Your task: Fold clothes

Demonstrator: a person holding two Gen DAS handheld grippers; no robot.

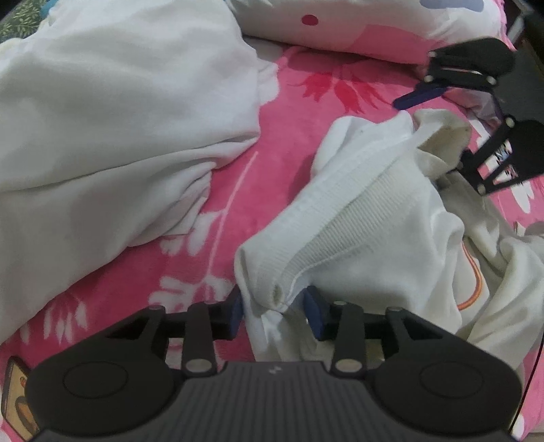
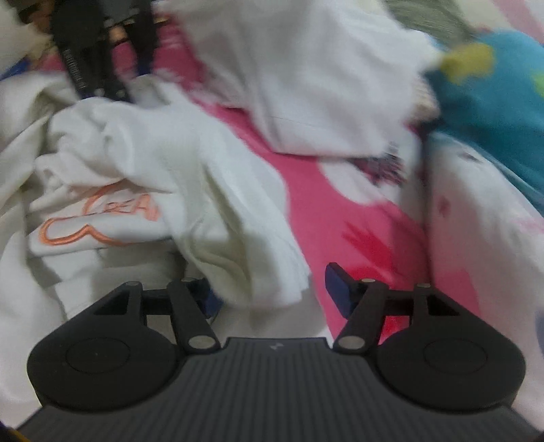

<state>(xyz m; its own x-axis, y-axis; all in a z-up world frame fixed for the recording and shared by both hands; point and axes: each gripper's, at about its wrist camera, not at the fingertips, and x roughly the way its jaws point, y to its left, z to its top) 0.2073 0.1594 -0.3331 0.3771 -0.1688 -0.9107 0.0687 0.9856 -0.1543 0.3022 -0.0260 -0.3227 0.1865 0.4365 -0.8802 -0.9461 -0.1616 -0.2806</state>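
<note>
In the left wrist view we see the left gripper (image 1: 274, 307) pinching the ribbed hem of the white sweatshirt (image 1: 367, 217) crumpled on the pink blanket (image 1: 282, 112), and in the right wrist view the right gripper (image 2: 272, 292) gapes wide around another fold of it.

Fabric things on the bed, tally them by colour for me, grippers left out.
White: 2, the printed sweatshirt and the plain garment.
Pink floral: 2, the bedsheet and the pillow.
Blue: 1, a soft item.
Total: 5.
</note>
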